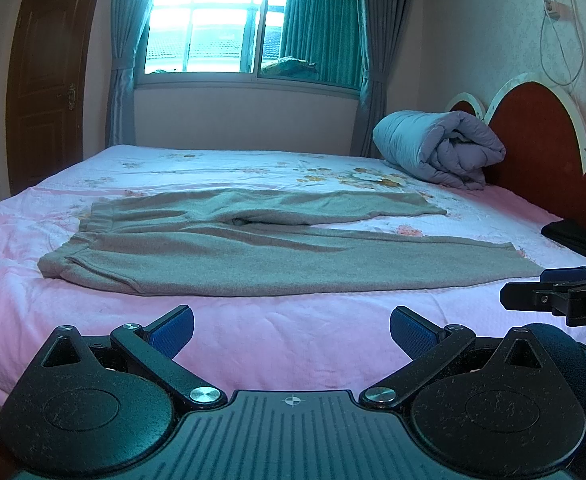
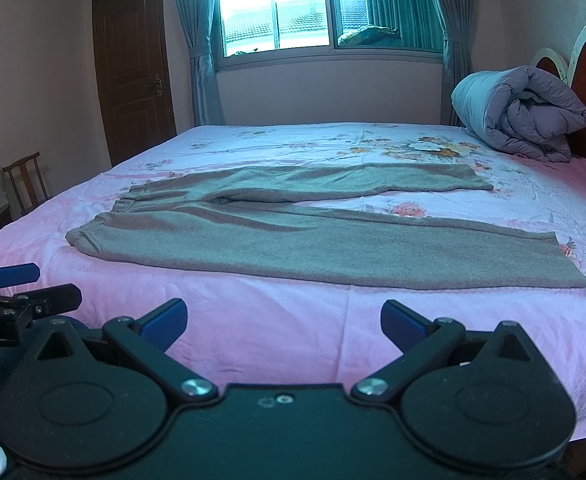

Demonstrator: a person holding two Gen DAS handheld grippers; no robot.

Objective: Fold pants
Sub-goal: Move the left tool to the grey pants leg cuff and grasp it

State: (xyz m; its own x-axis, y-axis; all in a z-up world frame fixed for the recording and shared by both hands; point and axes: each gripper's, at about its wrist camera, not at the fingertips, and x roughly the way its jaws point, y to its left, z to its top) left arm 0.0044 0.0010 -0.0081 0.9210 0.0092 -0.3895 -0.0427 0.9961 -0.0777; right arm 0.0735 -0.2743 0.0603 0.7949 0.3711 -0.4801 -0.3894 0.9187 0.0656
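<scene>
Grey pants (image 1: 253, 248) lie flat, unfolded, on the pink bed (image 1: 253, 332). Left gripper (image 1: 291, 330) and right gripper (image 2: 284, 322) hover near the edge, jaws wide, empty.

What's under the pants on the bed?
The pants lie flat on the pink floral sheet. The sheet shows all around them; whatever lies directly beneath the fabric is covered.

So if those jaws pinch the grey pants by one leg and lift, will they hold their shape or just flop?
Probably flop: the grey pants lie limp, following the pink bedsheet, with soft wrinkles near the waistband. The knit looks fuzzy and thick, so likely not slippery. Lifted by one hem, the rest would likely drag and hang.
</scene>
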